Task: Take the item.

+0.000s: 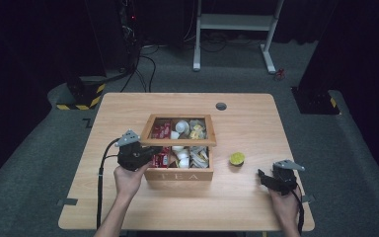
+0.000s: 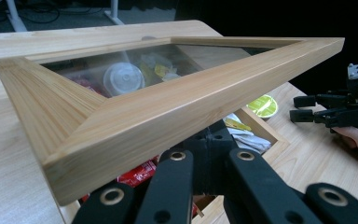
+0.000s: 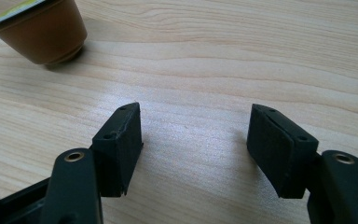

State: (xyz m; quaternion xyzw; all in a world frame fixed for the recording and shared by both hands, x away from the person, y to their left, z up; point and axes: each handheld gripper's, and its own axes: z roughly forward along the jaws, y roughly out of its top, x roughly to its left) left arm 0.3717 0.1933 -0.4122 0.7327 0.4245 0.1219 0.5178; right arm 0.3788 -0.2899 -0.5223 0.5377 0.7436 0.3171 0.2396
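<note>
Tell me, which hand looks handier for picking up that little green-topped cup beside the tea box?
The right, probably. Its claw is open, empty and near the cup, while the left claw is under the tea box's lid.

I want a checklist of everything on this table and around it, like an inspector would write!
Surface: light wooden table, grey round cable hole near the far edge.
Job's things: wooden tea box marked TEA; its glass-paned wooden lid is partly raised. Packets and small white cups inside.
Clutter: small brown capsule with a yellow-green foil top right of the box.
Grippers: left gripper at the lid's left edge, jaws under the frame; right gripper open, empty, low over the table.
Cables: black cable from the left gripper.
Surroundings: grey floor, white desk frame, dark curtains.
</note>
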